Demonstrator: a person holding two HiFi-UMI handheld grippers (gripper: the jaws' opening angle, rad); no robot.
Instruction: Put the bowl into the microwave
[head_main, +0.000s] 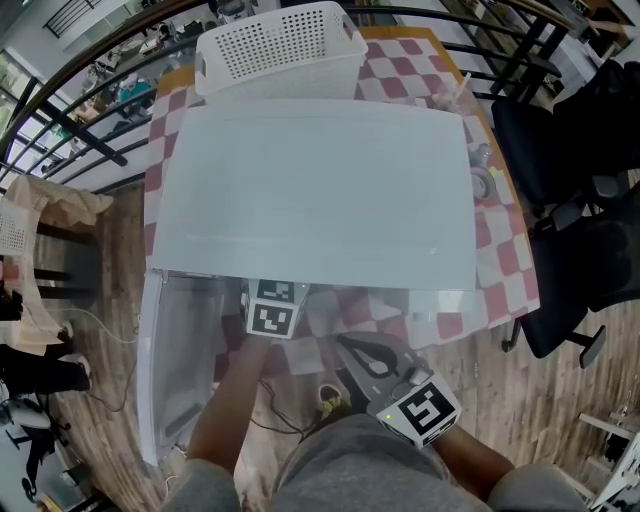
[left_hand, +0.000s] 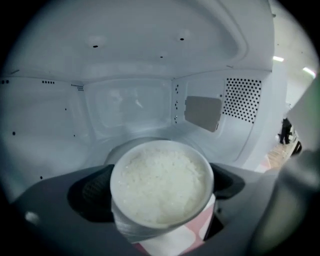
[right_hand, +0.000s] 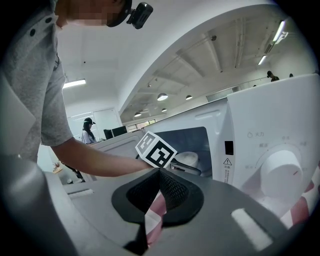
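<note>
Clamping the full bowl (left_hand: 114, 182), the left gripper (left_hand: 160, 195) may spill rice (left_hand: 160, 181) if tilted entering the microwave (left_hand: 130, 107) at 12 o'clock; right gripper (right_hand: 159, 186) sits closed, empty.

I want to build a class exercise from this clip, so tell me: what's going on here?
A person is working with two hand-held grippers at a white microwave on a checked tablecloth. The left gripper is shut on a bowl of what looks like rice and holds it at the mouth of the cavity. The door is swung open to the left, and the bowl is not yet set down. The right gripper hangs back in front of the microwave, jaws together on nothing.
</note>
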